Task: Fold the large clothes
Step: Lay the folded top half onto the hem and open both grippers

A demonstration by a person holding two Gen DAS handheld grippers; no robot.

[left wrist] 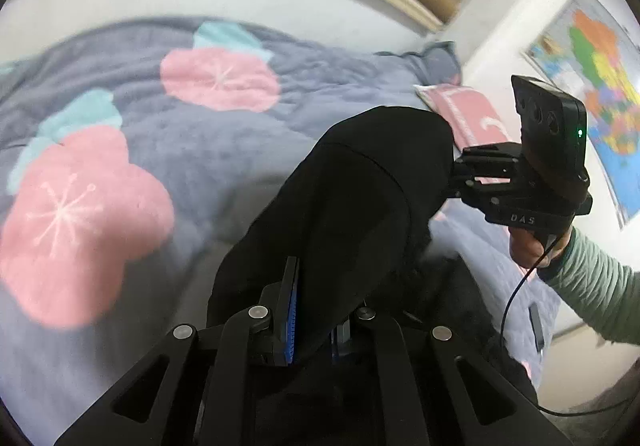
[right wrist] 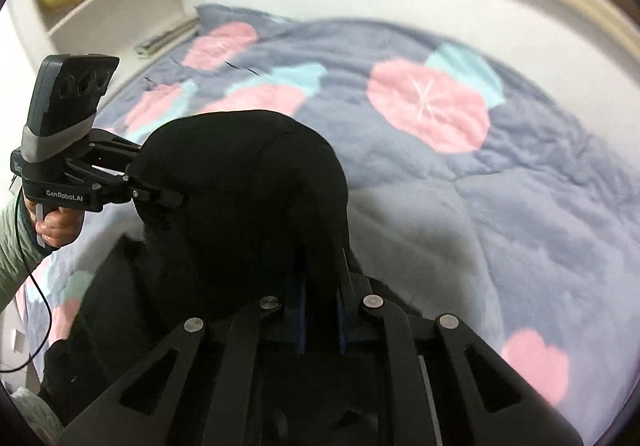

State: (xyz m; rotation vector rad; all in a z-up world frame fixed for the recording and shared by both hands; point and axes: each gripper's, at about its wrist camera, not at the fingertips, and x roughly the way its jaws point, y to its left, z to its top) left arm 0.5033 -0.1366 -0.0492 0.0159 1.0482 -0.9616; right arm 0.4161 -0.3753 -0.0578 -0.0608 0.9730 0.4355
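Left gripper [left wrist: 316,326] fingers pinch the black garment [left wrist: 360,198] — right gripper [right wrist: 320,310] fingers too.
Garment hangs between them over the bed [right wrist: 520,206] — keep both corners level and taut, then lay flat.

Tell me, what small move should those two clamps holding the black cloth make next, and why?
Probably carry it forward and lower it flat. The left gripper and right gripper are both shut on the black garment, which hangs bunched between them above the flowered blanket. More of it still lies on the bed below, so laying the raised edge over that part would likely make the fold.
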